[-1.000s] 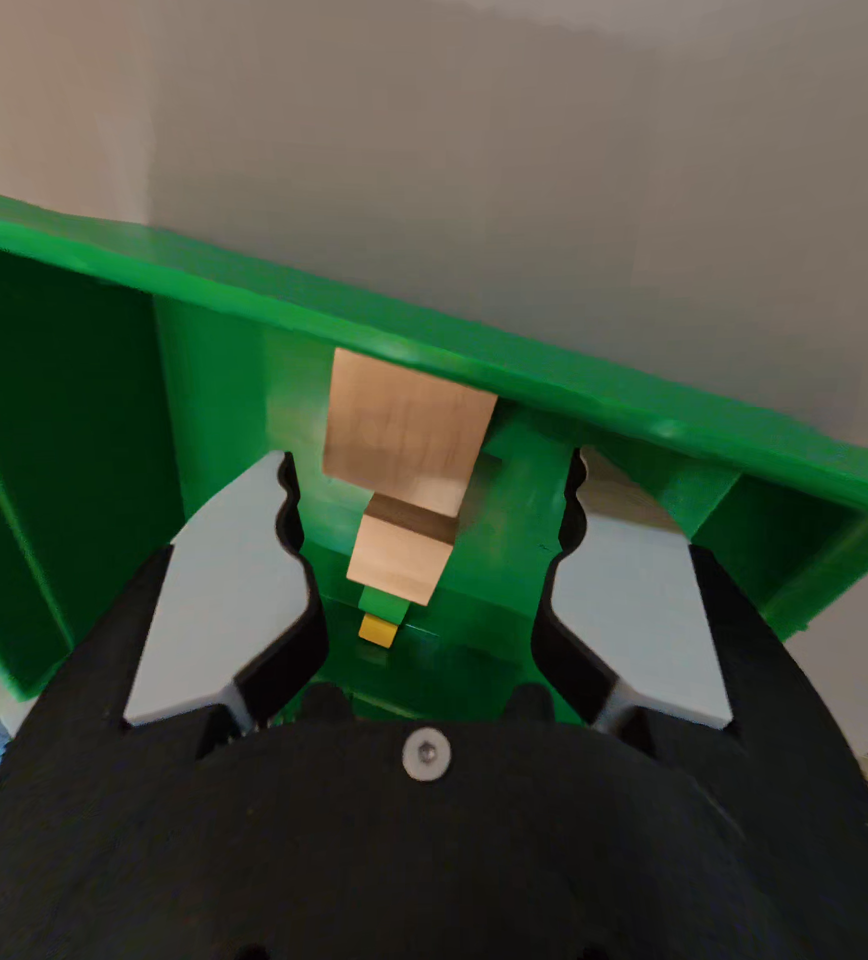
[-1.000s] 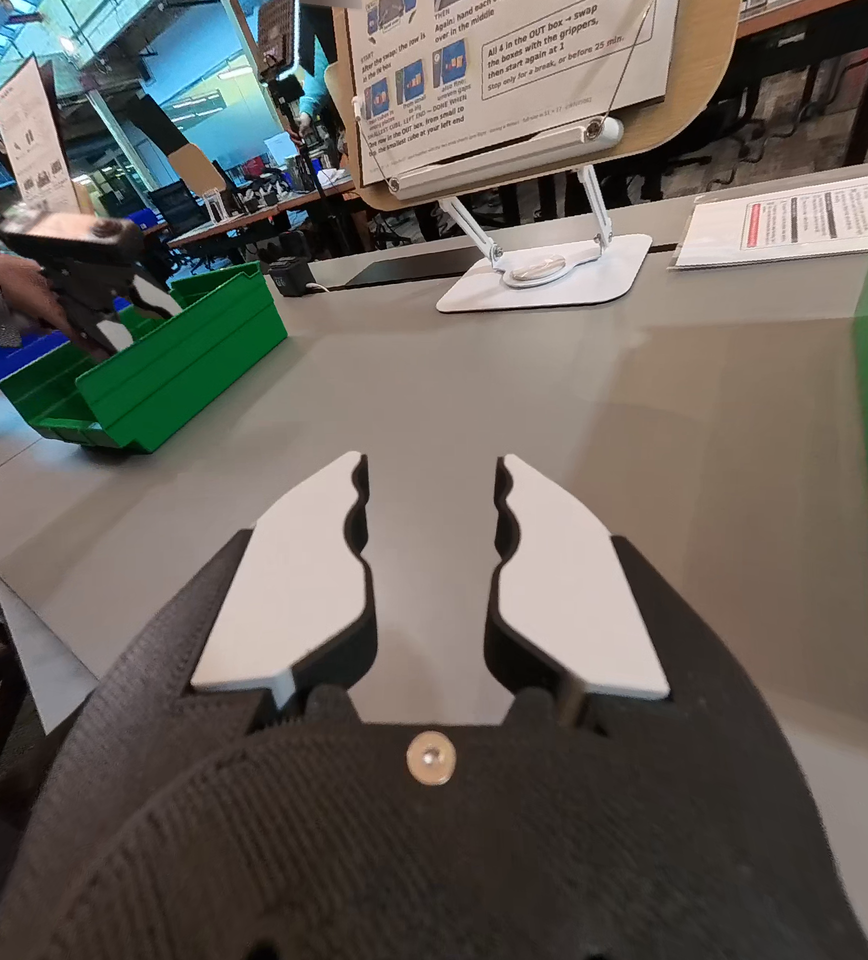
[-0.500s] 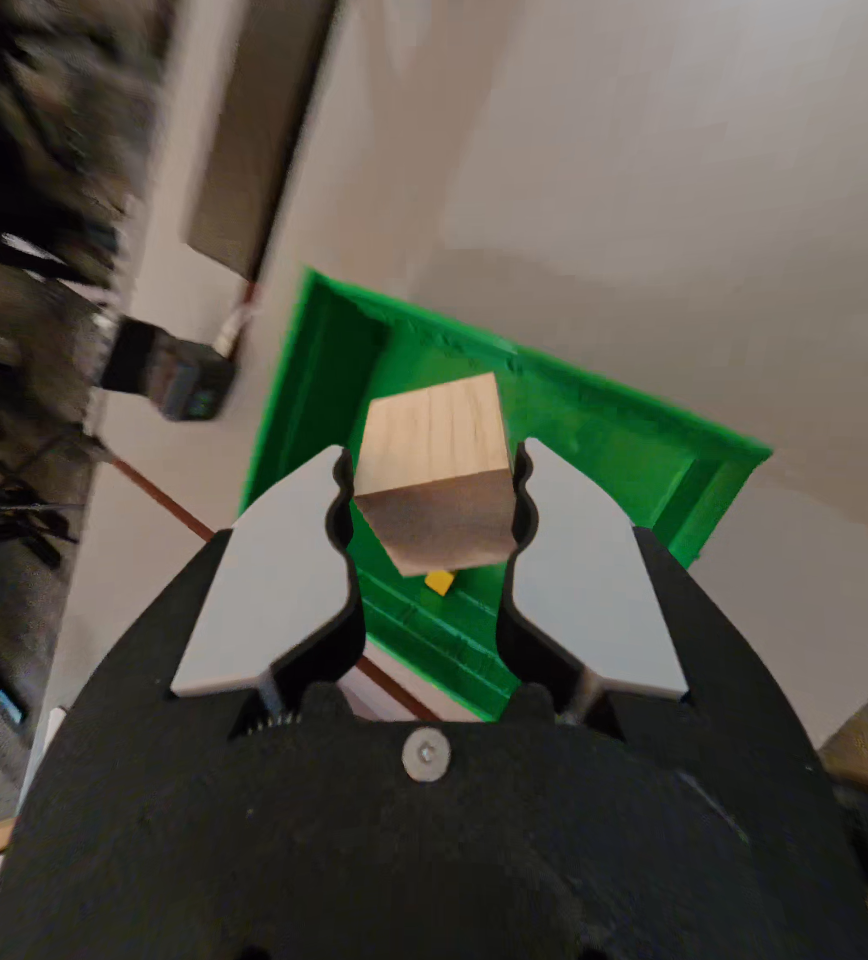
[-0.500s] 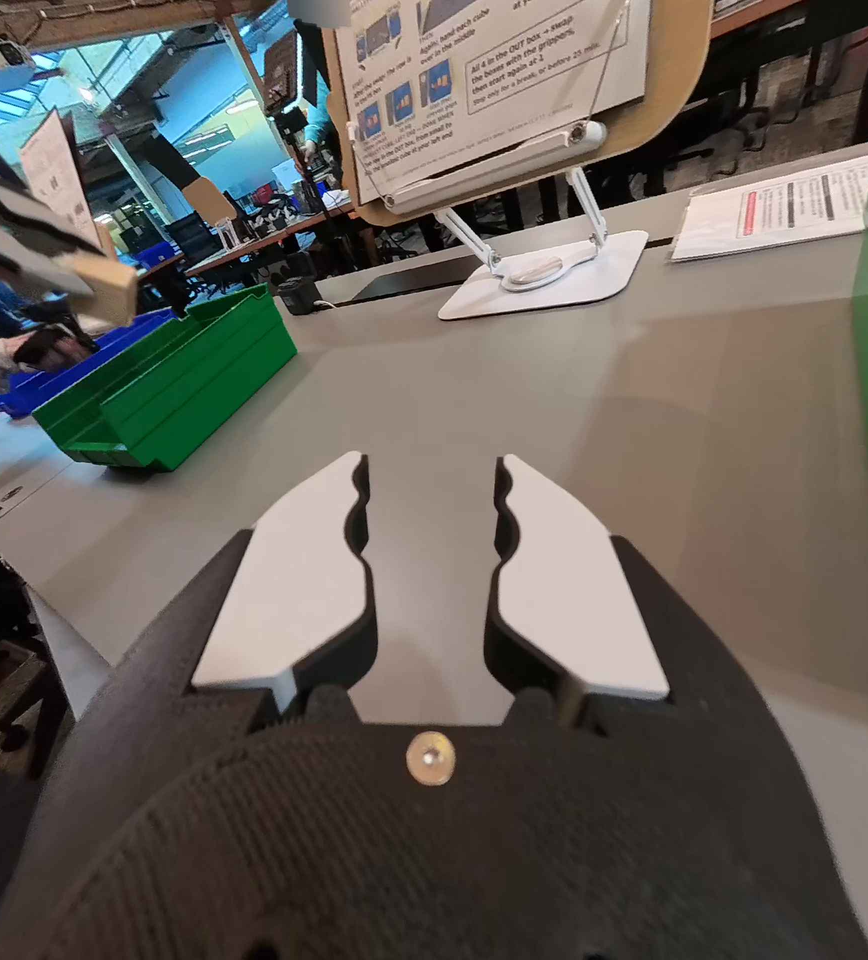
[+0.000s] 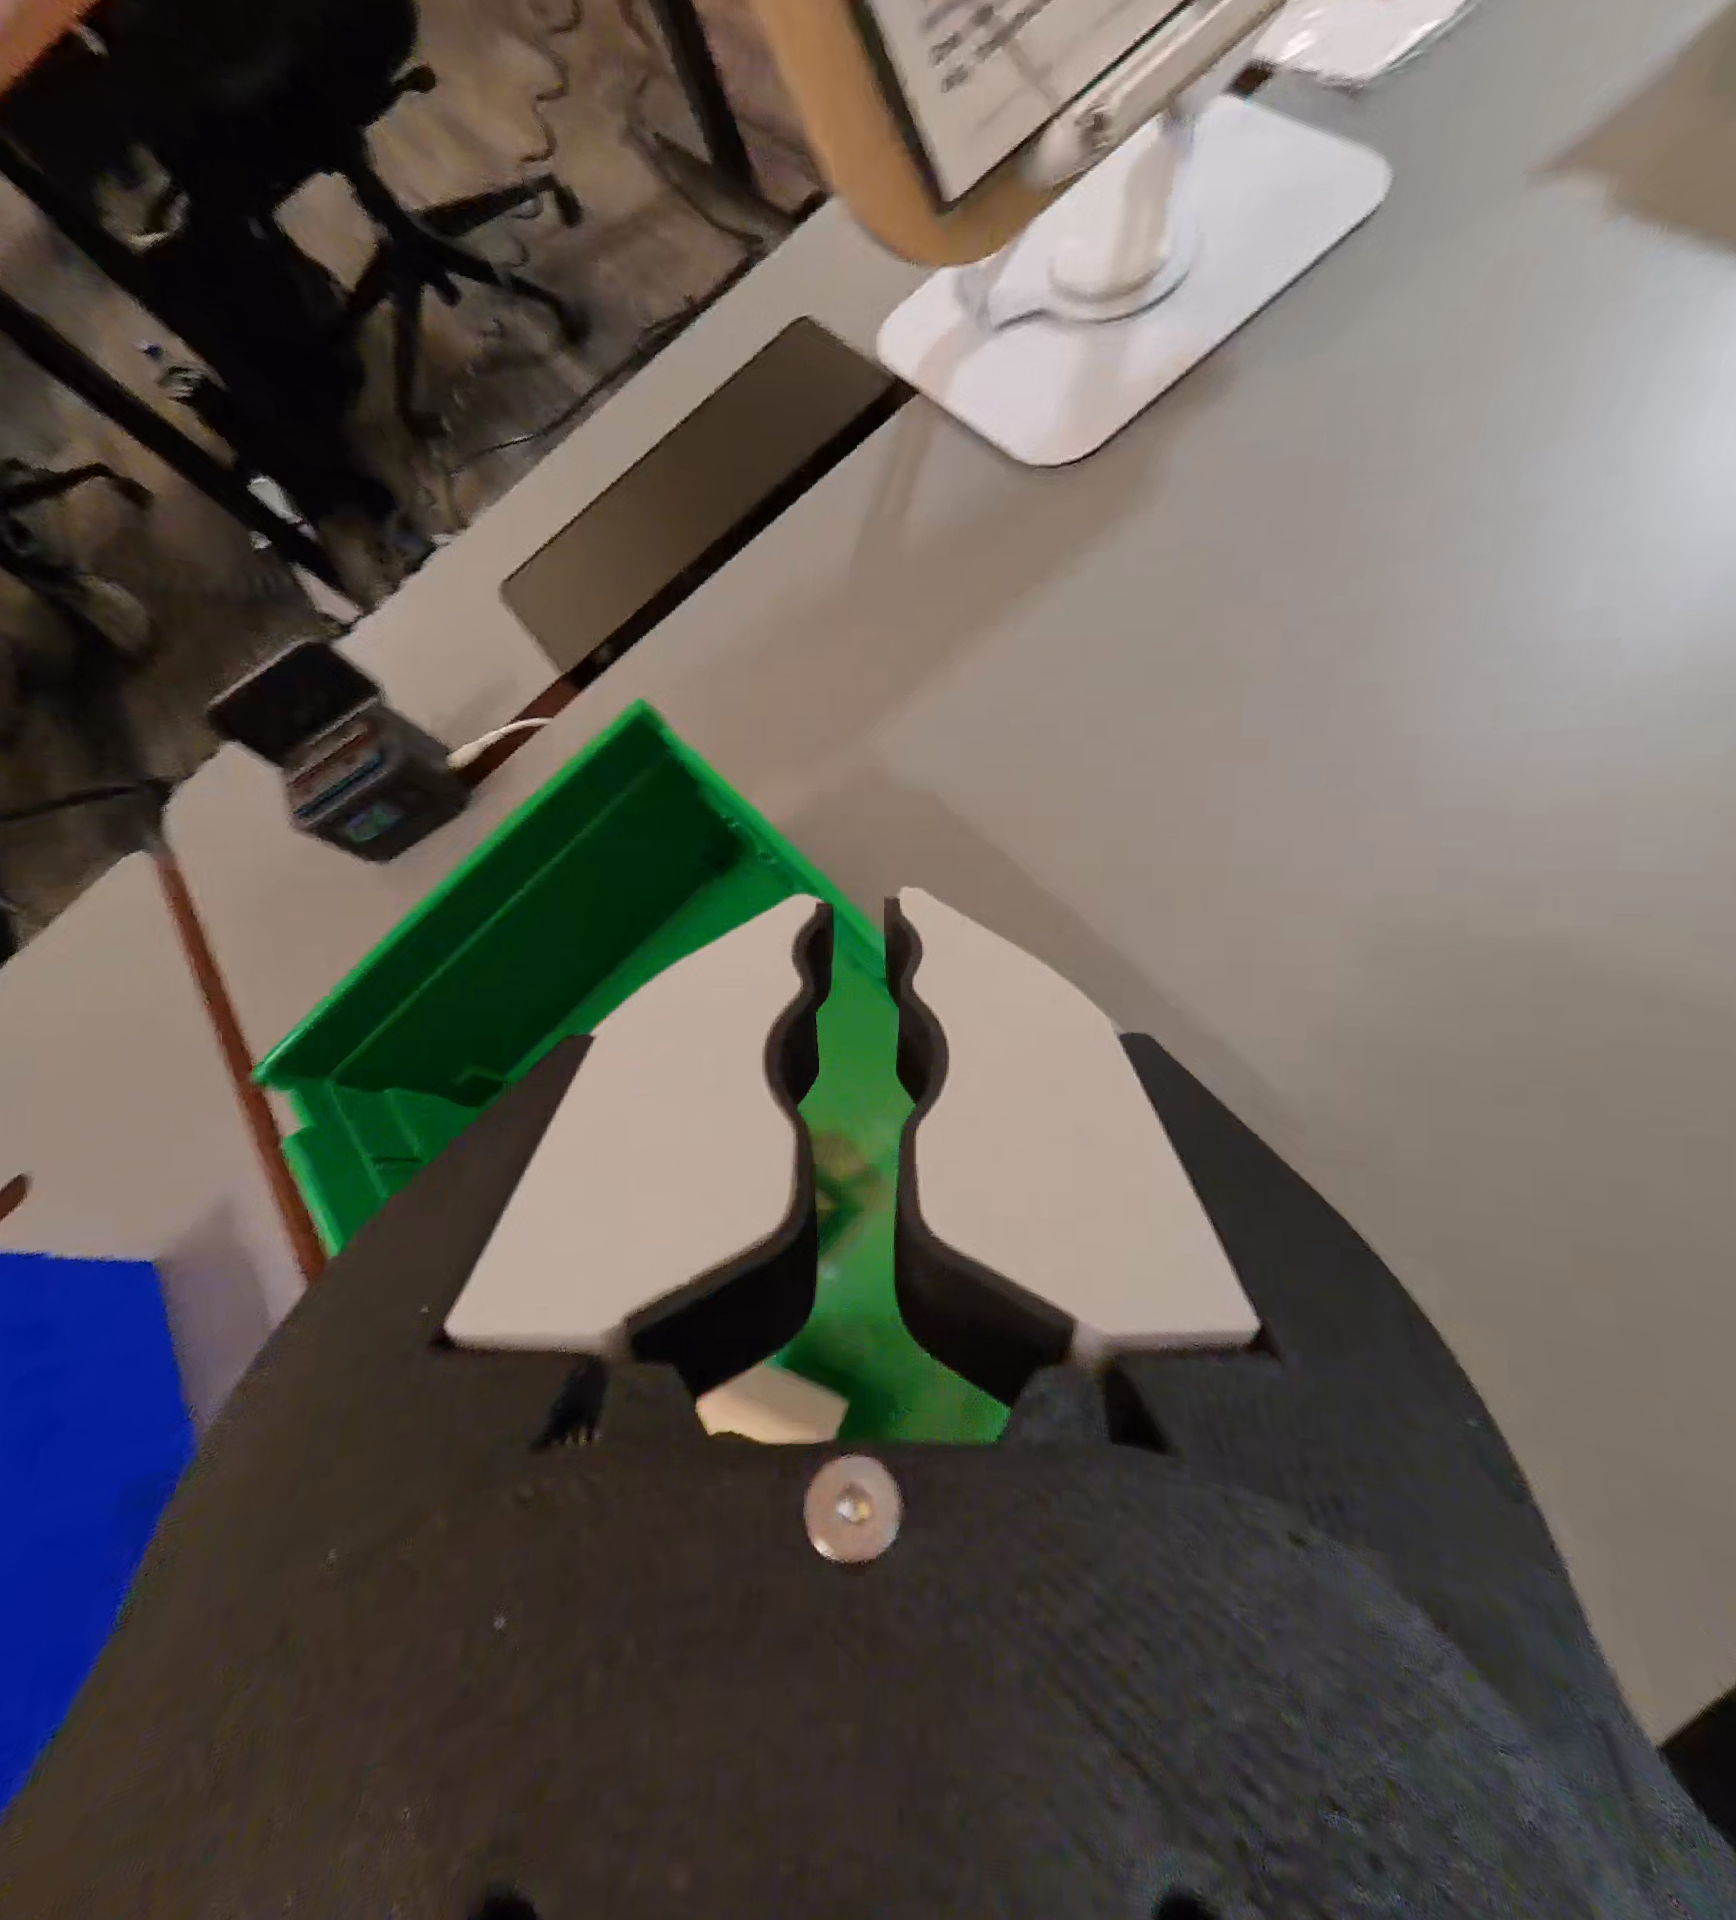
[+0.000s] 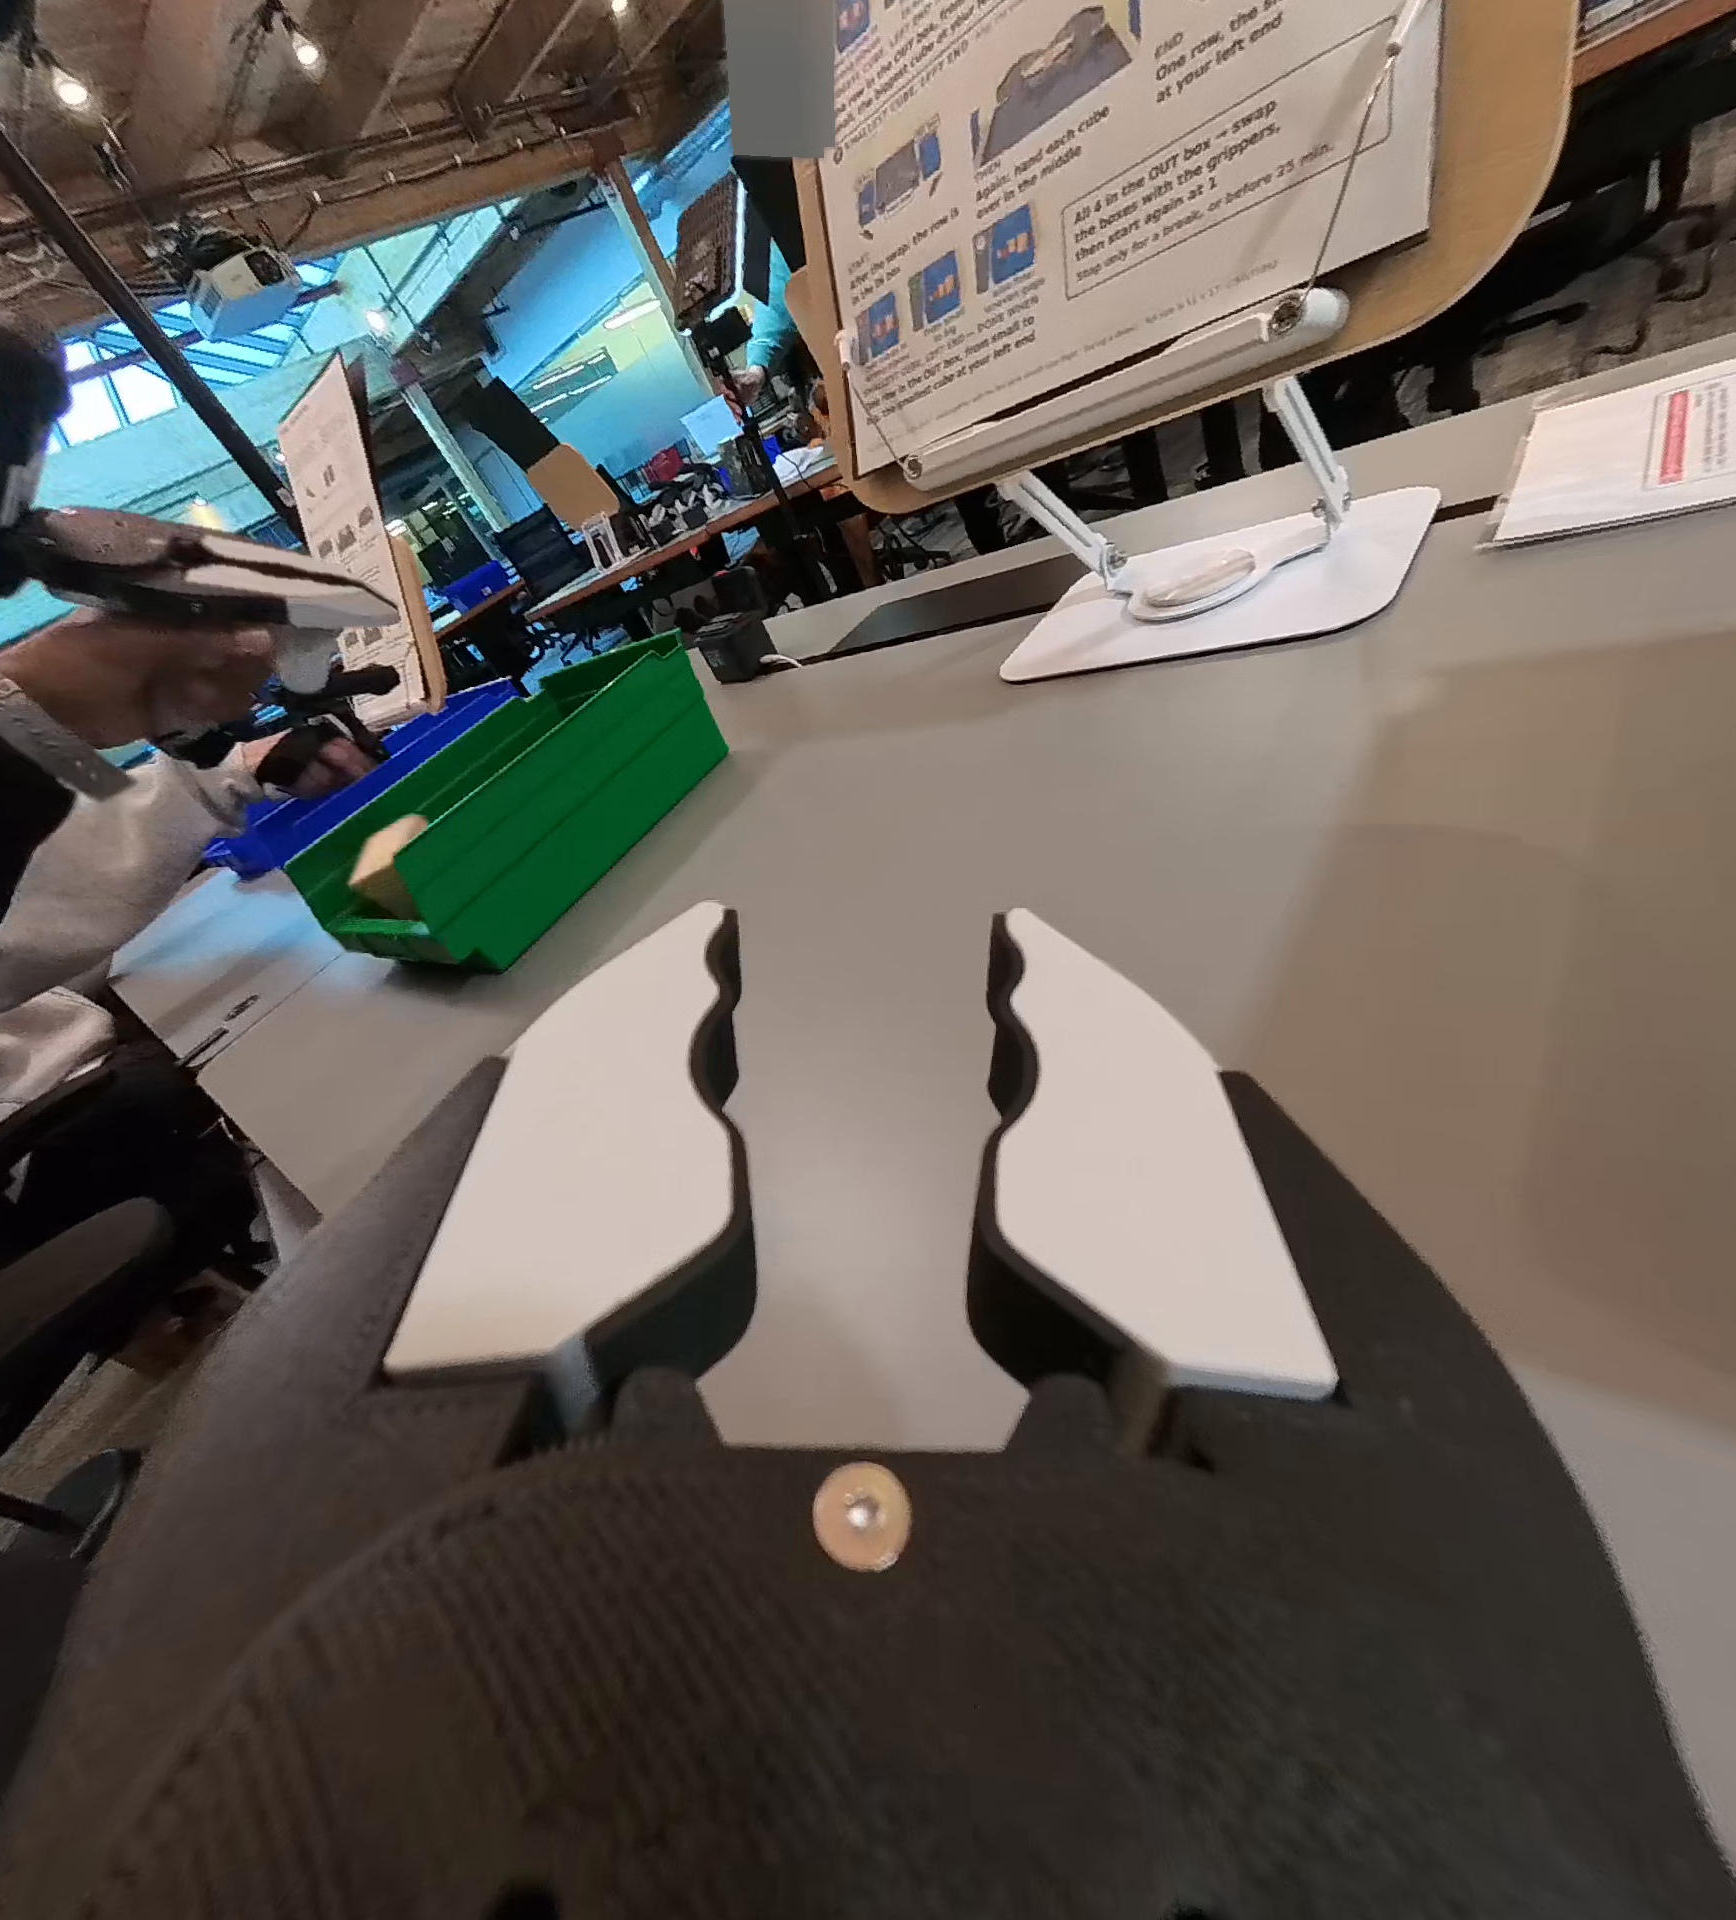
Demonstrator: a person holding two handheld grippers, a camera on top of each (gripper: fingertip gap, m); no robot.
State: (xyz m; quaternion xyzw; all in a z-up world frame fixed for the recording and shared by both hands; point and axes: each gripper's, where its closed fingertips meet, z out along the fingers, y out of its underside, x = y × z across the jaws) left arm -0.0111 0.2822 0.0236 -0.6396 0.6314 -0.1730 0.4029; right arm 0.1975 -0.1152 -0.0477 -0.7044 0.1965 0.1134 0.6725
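While the left gripper (image 5: 859,914) hangs over the green bin (image 5: 531,935), nearly clenched on nothing, the wooden block (image 6: 384,854) sits tilted at the bin's near end, apparently propped, and a nudge could topple it. The right gripper (image 6: 864,925) is released and empty above the table (image 6: 1259,831).

Printed text in view, not transcribing:
- instruction sheet (image 6: 1134,208) with small pictures, on white tilt stand (image 6: 1228,592). The left wrist view only catches its blurred corner.
- laminated page (image 6: 1674,447) with red/black bars, flat on table, far right.
- upright placard (image 6: 334,520) in the background, unreadable.
- blue bin (image 5: 33,1455) has a white mark, cut off.
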